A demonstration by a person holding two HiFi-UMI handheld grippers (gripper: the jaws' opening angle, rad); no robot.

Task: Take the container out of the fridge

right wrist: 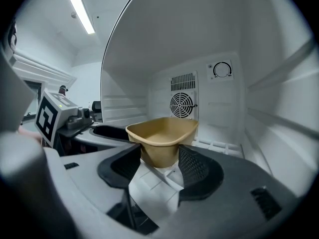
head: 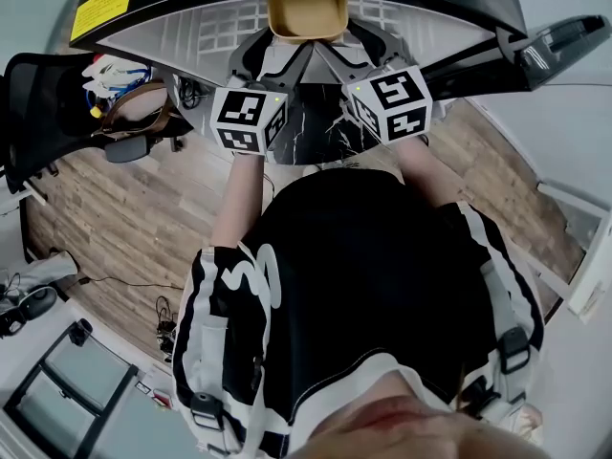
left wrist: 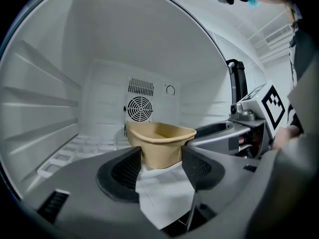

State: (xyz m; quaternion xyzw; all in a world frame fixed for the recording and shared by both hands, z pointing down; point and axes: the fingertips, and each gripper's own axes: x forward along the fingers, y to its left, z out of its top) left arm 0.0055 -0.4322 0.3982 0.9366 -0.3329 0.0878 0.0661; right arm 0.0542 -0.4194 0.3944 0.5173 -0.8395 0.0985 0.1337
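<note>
At the far left of the head view an office chair (head: 57, 103) stands on the wooden floor (head: 115, 218), its seat piled with things too small to name. A yellow label (head: 103, 8) sits above it on the fridge (head: 191, 27), with print too small to read. The left gripper (head: 279, 57) reaches into the fridge, and the marker cube hides much of its body from above. In its own view the left gripper (left wrist: 160, 158) has its jaws spread wide, with the tan container (left wrist: 160, 138) showing in the gap. The jaw edges cover the container's lower sides, so contact cannot be made out, and nothing shows the pads pressing on it. The container (head: 306, 17) stands on the white shelf, upright and empty as far as its rim lets one see, in front of the round fan grille (left wrist: 139, 108) (its base is hidden behind the jaws in both gripper views). The right gripper (head: 346, 55) comes in just beside the left one. In its own view the right gripper (right wrist: 159, 158) also has its jaws apart, and they frame the container (right wrist: 162, 133) the same way, with any touch equally unclear. The person's black-and-white clothing (head: 363, 285) fills the lower middle of the head view, and the fridge's outer parts are cut off at the right edge.
</note>
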